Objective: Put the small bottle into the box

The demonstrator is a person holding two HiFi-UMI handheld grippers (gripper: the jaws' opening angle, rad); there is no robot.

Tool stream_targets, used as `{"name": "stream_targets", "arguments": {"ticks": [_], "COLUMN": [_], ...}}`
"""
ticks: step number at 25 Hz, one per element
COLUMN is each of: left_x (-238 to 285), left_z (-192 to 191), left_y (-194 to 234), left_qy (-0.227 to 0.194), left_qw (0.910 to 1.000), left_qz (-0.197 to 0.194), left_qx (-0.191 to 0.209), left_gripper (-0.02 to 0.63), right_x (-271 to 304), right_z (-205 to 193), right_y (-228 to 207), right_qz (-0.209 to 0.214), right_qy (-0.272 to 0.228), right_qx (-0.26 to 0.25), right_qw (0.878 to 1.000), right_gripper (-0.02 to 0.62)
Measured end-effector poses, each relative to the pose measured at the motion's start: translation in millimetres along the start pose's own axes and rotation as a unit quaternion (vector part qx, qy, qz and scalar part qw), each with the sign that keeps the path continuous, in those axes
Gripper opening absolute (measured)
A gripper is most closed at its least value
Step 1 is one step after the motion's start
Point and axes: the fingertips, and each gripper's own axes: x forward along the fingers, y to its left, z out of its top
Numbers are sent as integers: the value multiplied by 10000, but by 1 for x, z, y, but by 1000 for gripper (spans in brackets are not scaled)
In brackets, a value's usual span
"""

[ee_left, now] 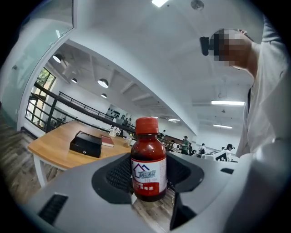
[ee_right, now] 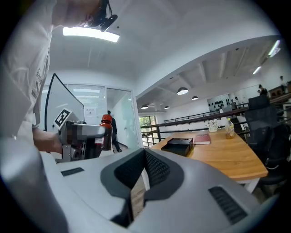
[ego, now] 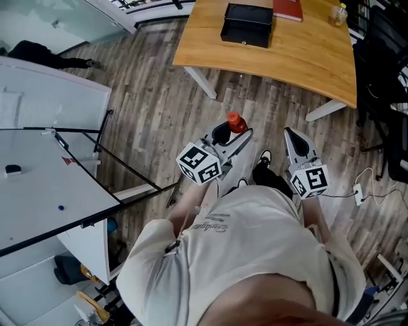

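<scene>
Small bottle (ee_left: 148,166): brown with a red cap and a white-and-red label, upright between the left gripper's jaws; in the head view its cap shows at frame centre, above the wooden floor (ego: 153,95).
Left gripper (ego: 237,137): clamped on the small bottle, both dark pads against its sides.
Right gripper (ee_right: 144,157): jaws together, only a thin sliver of floor between them, holding nothing; right of the left gripper in the head view.
Box (ego: 247,25): black, lid closed, on the table (ego: 287,60) at the top of the head view, well apart from the small bottle.
Beside the box: a red book (ego: 288,9), to its right.
</scene>
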Motion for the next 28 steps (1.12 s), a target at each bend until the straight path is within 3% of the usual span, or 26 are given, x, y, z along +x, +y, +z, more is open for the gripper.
{"name": "stream_targets", "arguments": {"ticks": [7,14,18,23,28], "left_x": [64,84,87,90,92], "left_z": [48,47,39,48,70], "left_y": [28,58,77,112,158], "left_qy": [-67,100,243,240,-16], "left_qw": [9988,9974,9960,9958,9977], "left_qz": [201,650,859,871,678], "left_qx": [437,302,51,124,75], "left_gripper": [225,225,225,225,225], "right_x": [55,99,120,150,195], "right_z": [23,16,7,-6,20], "right_y": [-61,-97,-97,-97,-92], "right_qz": [279,590,756,701,629], "right_qy": [-135,47,200,451,386], "right_qx": [132,199,229,175,496], "right_qw": [9994,9981,9967,9964,9960], "right_gripper": [-6,-5,-5,-5,-5]}}
